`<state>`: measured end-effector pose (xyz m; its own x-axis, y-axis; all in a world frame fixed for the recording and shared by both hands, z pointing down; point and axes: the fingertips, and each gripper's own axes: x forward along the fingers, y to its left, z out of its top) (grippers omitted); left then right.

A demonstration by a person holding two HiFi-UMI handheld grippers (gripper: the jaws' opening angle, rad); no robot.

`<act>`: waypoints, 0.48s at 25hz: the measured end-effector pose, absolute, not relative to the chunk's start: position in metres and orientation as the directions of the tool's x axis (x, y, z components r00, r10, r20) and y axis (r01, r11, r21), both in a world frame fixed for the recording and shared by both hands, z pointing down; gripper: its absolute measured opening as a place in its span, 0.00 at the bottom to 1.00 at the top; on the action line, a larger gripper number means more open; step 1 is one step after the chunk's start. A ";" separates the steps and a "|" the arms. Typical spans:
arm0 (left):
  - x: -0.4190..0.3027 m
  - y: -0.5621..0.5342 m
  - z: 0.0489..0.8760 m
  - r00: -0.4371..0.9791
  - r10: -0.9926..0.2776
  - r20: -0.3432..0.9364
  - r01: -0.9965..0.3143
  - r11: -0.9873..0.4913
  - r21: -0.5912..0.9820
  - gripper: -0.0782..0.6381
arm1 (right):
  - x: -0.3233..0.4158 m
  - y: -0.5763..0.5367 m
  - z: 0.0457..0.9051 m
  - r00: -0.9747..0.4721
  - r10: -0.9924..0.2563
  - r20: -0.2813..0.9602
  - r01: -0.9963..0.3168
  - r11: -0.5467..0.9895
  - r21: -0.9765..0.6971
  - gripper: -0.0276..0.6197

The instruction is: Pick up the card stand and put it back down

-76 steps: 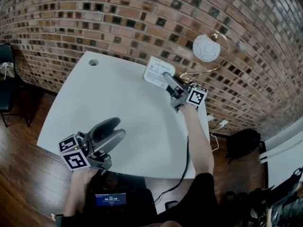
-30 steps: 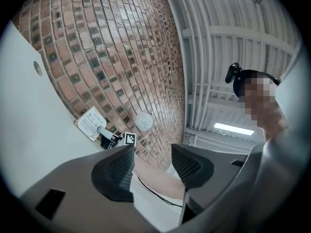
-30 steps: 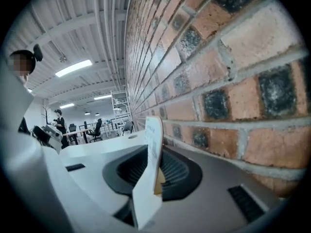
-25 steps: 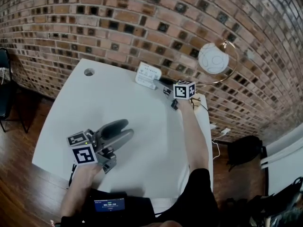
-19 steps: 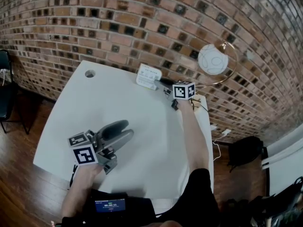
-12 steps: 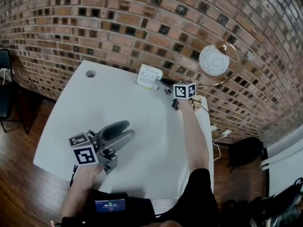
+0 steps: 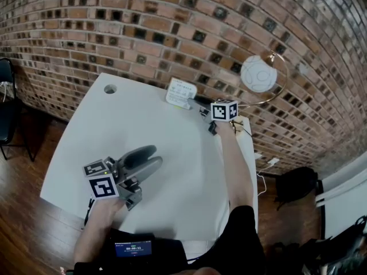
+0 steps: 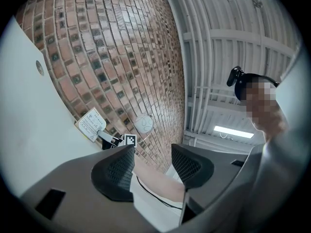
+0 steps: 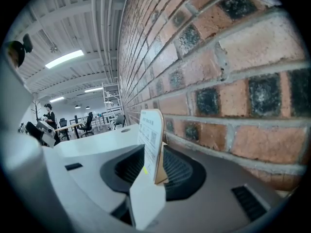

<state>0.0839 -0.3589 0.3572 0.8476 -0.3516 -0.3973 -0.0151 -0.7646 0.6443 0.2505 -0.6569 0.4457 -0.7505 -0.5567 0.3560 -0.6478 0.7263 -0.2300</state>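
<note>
The card stand (image 7: 180, 93), a white printed card on a small base, stands upright on the white table (image 7: 103, 130) at its far edge by the brick wall. My right gripper (image 7: 202, 104) reaches to it from the right. In the right gripper view the card stand (image 9: 150, 140) rises between the two dark pads (image 9: 182, 171). The right gripper's (image 9: 155, 168) jaws have just been opening and are loose around the card. My left gripper (image 7: 147, 159) rests low over the near left of the table, open and empty, its pads (image 8: 116, 173) apart.
A white globe lamp (image 7: 258, 73) on a gold ring stands right of the card stand. A round cable hole (image 7: 110, 89) is in the table's far left corner. A black chair (image 7: 6, 96) stands left of the table, a dark bag (image 7: 295, 185) on the floor at right.
Three seconds ago the right gripper held the card stand tilted, nearer the table's middle. Now the stand is upright at the far edge. Over the last second both hands have hardly moved.
</note>
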 end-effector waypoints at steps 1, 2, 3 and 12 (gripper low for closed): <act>0.084 -0.359 0.357 0.848 -0.352 -0.397 -0.015 -0.765 0.644 0.43 | 0.251 -0.657 0.445 -0.743 -0.566 0.358 -0.657 0.718 -0.229 0.28; 0.084 -0.358 0.358 0.848 -0.351 -0.397 -0.016 -0.765 0.643 0.43 | 0.252 -0.657 0.443 -0.734 -0.576 0.359 -0.667 0.711 -0.223 0.30; 0.085 -0.358 0.358 0.847 -0.351 -0.398 -0.015 -0.766 0.643 0.43 | 0.253 -0.658 0.442 -0.728 -0.585 0.359 -0.675 0.704 -0.221 0.32; 0.082 -0.359 0.356 0.844 -0.351 -0.406 -0.007 -0.764 0.646 0.43 | 0.262 -0.654 0.436 -0.678 -0.640 0.362 -0.728 0.652 -0.211 0.34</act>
<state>0.0824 -0.3595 0.3560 0.8439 -0.3510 -0.4057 -0.0073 -0.7636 0.6456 0.2617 -0.6545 0.4355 -0.6780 -0.6399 0.3617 -0.7282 0.6520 -0.2112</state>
